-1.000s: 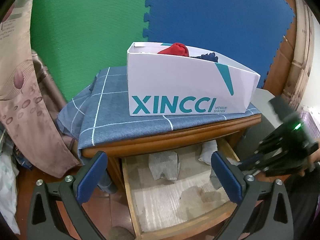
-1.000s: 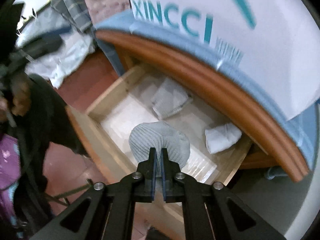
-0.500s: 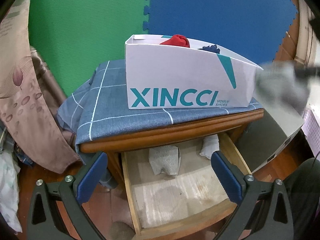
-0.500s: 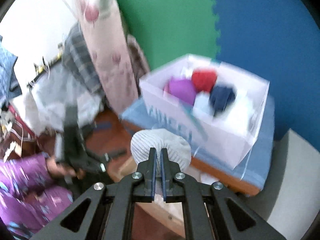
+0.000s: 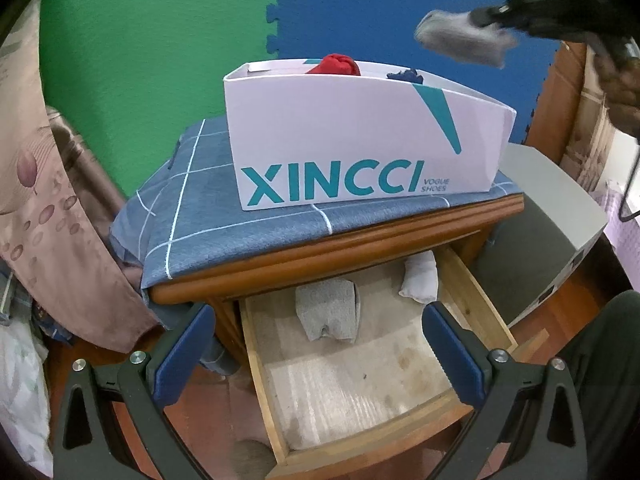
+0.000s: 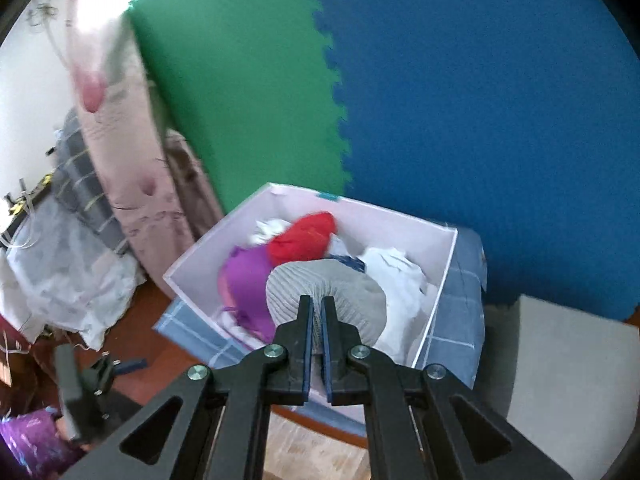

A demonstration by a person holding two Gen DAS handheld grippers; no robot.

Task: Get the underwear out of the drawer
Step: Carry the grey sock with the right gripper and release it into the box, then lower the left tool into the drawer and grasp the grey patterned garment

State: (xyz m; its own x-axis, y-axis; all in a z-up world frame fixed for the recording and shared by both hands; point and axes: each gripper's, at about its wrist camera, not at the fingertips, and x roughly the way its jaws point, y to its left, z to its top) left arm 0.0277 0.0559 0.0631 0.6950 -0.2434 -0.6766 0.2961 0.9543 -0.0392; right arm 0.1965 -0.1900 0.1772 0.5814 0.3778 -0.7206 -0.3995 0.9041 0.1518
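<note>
My right gripper [image 6: 316, 304] is shut on grey ribbed underwear [image 6: 352, 292] and holds it above the white XINCCI box [image 6: 436, 304]. In the left wrist view the same grey underwear [image 5: 460, 38] hangs high at the upper right, above the box [image 5: 360, 144]. My left gripper [image 5: 316, 344] is open and empty in front of the open wooden drawer [image 5: 472, 300]. A grey underwear [image 5: 328, 316] and a white one [image 5: 420, 278] lie at the drawer's back.
The box holds red [image 6: 304, 238], purple [image 6: 244, 280] and white [image 6: 396, 276] garments. It stands on a blue checked cloth [image 5: 208, 220] over the nightstand. A pink curtain [image 5: 40, 208] hangs at the left, a grey cabinet [image 5: 552, 216] stands at the right.
My right gripper has lifted the grey underwear out of the drawer and carried it up over the box. The left gripper has stayed open in front of the drawer.
</note>
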